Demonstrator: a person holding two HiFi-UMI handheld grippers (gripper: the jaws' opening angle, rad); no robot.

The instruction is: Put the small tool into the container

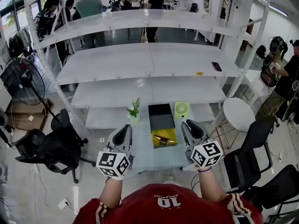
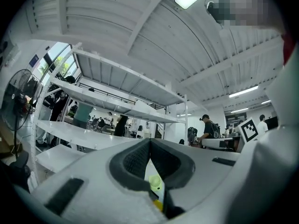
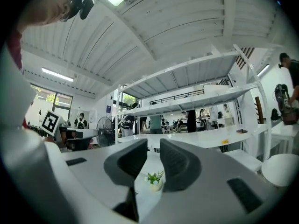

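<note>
Closest in, a red jersey (image 1: 161,203) fills the lower edge. Left gripper (image 1: 124,129): jaw tips closed together, nothing held, positioned over the pale table (image 1: 145,155). A small potted plant (image 1: 134,110) stands just beyond it. At centre, the small tool (image 1: 163,139) lies inside the yellow container (image 1: 155,144), directly in front of a black box (image 1: 160,115). A green fan (image 1: 181,109) stands beside the box. Right gripper (image 1: 190,125): jaws a little apart, empty.

left gripper (image 2: 149,143), fingers (image 2: 131,164) together, nothing between
</note>
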